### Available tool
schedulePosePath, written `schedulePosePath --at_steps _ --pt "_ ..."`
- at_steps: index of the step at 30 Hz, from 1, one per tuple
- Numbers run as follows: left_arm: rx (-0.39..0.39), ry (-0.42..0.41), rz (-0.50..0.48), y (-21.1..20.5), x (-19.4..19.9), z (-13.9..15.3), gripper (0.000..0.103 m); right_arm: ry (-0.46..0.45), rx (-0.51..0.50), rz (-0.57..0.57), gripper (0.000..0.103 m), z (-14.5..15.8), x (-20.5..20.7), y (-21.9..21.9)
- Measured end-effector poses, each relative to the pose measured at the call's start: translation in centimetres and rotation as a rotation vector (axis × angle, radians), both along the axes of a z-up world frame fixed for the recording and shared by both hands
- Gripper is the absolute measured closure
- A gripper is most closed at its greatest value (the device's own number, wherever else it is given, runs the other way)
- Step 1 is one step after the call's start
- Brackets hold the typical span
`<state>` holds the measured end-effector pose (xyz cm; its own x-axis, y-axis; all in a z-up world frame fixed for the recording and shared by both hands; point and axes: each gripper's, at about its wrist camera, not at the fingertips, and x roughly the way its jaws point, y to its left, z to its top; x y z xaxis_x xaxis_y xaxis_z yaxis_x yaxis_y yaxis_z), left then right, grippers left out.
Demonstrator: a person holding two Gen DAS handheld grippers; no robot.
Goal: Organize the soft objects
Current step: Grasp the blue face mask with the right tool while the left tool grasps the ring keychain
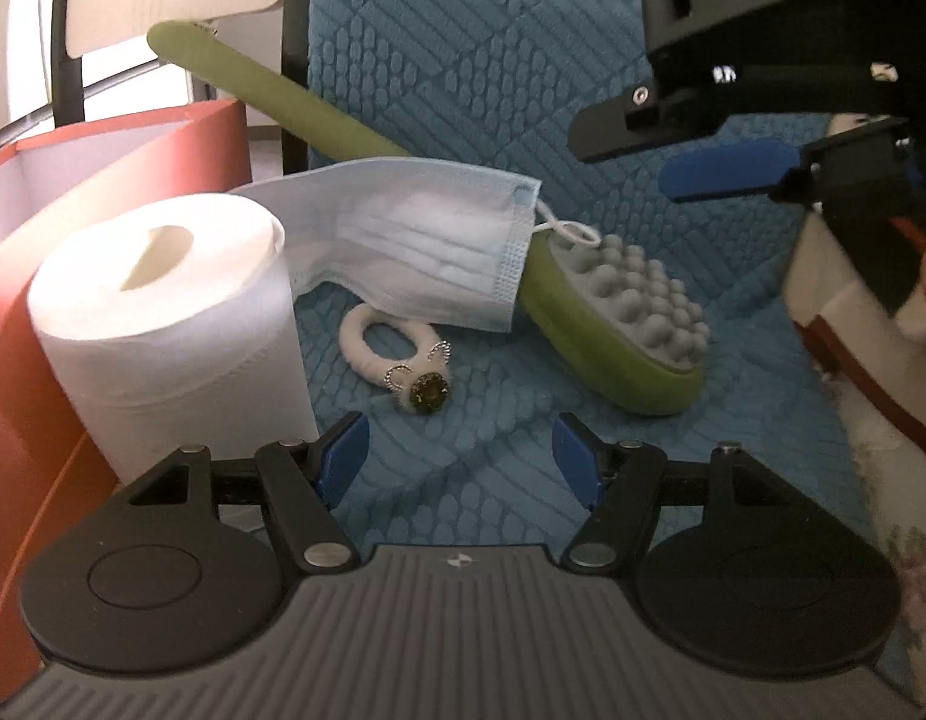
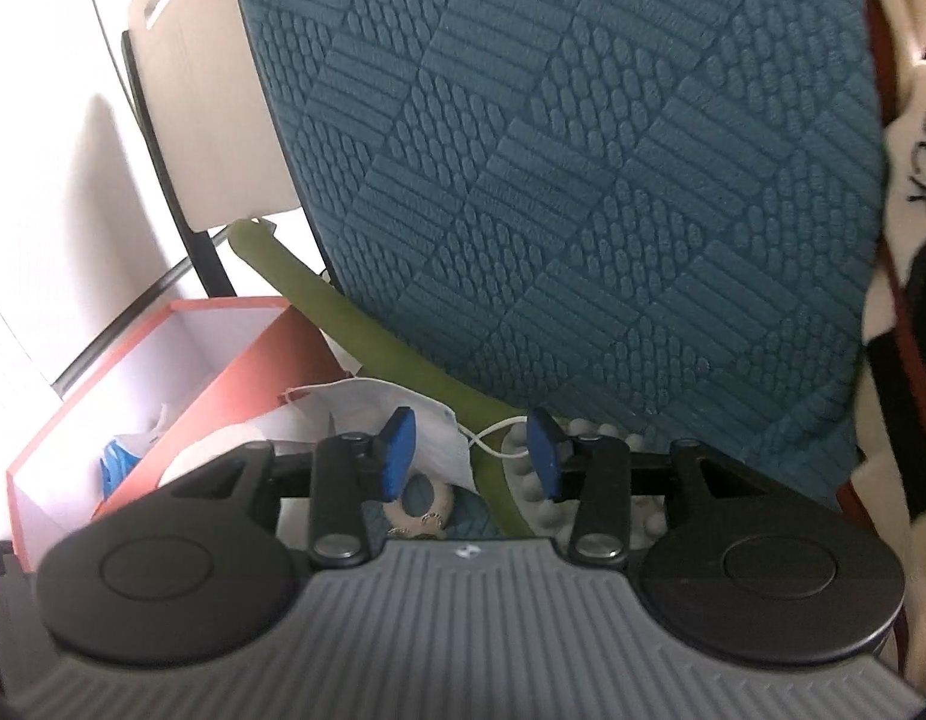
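Surface: a teal quilted cushion seat [image 1: 475, 60] carries the loose items; its upright back fills most of the right wrist view.
Landmark: a white toilet-paper roll [image 1: 168, 324] stands upright, right against the wall of the box.
Box: an orange open cardboard box with white lining [image 1: 102, 150] sits just left of the roll; in the right wrist view something blue and white already lies inside, which suggests it is the collecting bin.
Mask: a pale blue pleated face mask [image 1: 426, 246] leans against the roll's right side and drapes over the brush handle, so lifting it should free the brush.
Brush: a green long-handled brush with grey rubber nubs [image 1: 631, 324] lies diagonally to the right of the roll, handle running up behind it, one mask ear loop resting on its nubs.
Hair tie: a white fabric hair tie with a dark gem charm [image 1: 396, 360] lies flat on the seat just right of the roll, under the mask's lower edge.
Left gripper [image 1: 459, 456]: released, jaws wide and empty, low on the seat in front of the hair tie, probably lined up to take it.
Right gripper [image 2: 472, 450]: unclenched, nothing between its blue pads, hanging above the brush head and mask.
Next step (judgement): pinch one soft item and carry it left to the box.
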<state>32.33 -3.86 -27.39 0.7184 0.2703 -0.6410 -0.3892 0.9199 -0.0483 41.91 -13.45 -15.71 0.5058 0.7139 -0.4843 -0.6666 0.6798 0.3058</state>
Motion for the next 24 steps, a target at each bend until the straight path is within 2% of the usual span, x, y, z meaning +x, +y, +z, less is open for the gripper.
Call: schedulePosePath --at_steps 4,9,16,21,24 --pt "0.033 -0.008 0.027 0.0 1.1 -0.4 0.031 0.023 0.025 0.033 0.059 -0.2 0.9 0.3" --pt "0.062 -0.007 0.045 -0.5 2.2 -0.8 0.031 0.018 -0.033 0.073 0.059 -1.0 1.5 2.0" --pt "0.142 -0.004 0.049 -1.5 2.9 -1.5 0.033 0.019 -0.036 0.104 0.060 -1.2 2.2 3.3" --pt "0.157 -0.010 0.076 -1.4 3.6 -1.6 0.041 0.030 -0.021 0.124 0.060 -1.6 3.7 4.1" --pt "0.198 -0.016 0.089 -1.6 4.2 -1.6 0.045 0.039 -0.037 0.153 0.060 -2.1 4.5 4.7"
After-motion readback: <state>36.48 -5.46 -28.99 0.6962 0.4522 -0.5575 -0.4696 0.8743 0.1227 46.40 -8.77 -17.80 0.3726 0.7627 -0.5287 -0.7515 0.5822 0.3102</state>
